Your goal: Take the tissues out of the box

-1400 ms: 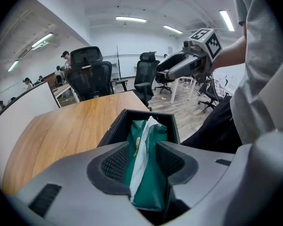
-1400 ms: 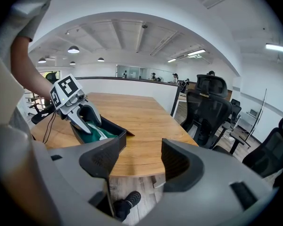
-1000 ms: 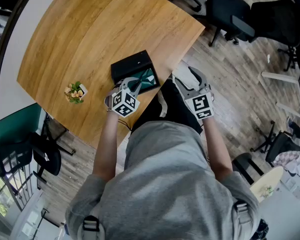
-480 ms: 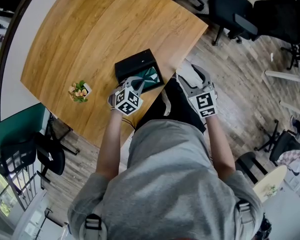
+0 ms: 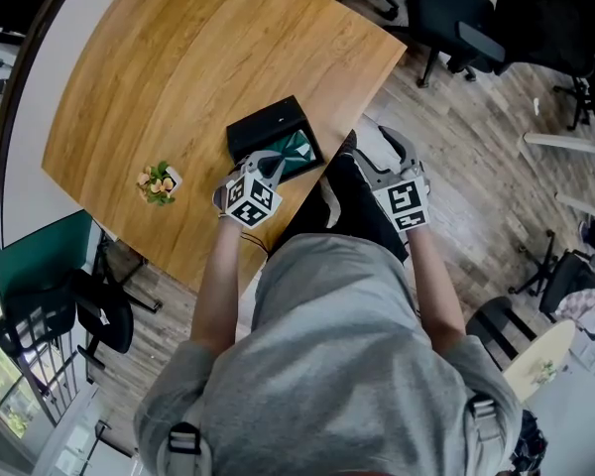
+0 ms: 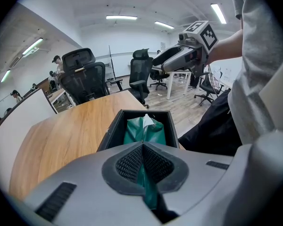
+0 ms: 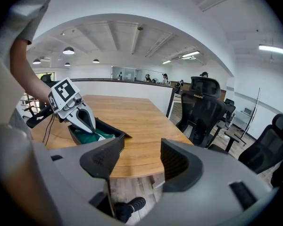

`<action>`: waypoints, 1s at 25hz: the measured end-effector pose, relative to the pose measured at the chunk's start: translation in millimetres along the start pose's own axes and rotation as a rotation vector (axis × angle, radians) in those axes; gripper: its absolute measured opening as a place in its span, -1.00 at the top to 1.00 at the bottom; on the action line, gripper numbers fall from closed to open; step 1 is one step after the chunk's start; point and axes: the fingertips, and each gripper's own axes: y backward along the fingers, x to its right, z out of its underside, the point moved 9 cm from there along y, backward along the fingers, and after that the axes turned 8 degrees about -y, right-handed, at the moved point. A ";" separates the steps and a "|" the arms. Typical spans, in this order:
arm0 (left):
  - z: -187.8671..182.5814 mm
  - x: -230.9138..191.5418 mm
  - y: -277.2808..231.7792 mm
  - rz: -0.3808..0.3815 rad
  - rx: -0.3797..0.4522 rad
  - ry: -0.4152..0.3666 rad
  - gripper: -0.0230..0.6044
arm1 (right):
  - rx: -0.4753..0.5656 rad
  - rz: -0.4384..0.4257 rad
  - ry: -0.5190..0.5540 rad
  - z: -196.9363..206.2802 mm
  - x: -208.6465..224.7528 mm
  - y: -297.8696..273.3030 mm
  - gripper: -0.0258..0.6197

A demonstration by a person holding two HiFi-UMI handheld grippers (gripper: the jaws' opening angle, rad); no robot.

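Observation:
A black box (image 5: 268, 127) lies open near the wooden table's (image 5: 178, 67) front edge, and a green tissue pack (image 5: 299, 153) sits inside it. My left gripper (image 5: 270, 164) reaches into the box from the near side. In the left gripper view its pads (image 6: 129, 163) are shut on a fold of the green wrapper (image 6: 145, 132), and a white tissue tip (image 6: 148, 121) pokes from the pack's top. My right gripper (image 5: 380, 153) hangs off the table's edge, above the person's dark trousers. It is open with nothing between its fingers (image 7: 186, 164).
A small pot of flowers (image 5: 156, 181) stands on the table, left of the box. Black office chairs (image 5: 446, 13) stand on the plank floor beyond the table's right edge. The person's legs (image 5: 342, 211) fill the space under the grippers.
My left gripper's jaws have closed on the green wrapper in the box. The right gripper has hardly moved and stays open.

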 end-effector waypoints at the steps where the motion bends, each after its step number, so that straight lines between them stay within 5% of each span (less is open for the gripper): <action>1: 0.0 -0.2 0.2 0.000 0.001 -0.002 0.87 | 0.001 0.002 -0.003 0.5 -0.6 -0.2 0.06; 25: -40.5 0.6 40.9 -0.126 0.058 -0.034 0.87 | 0.031 -0.025 0.013 -12.9 1.3 14.6 0.06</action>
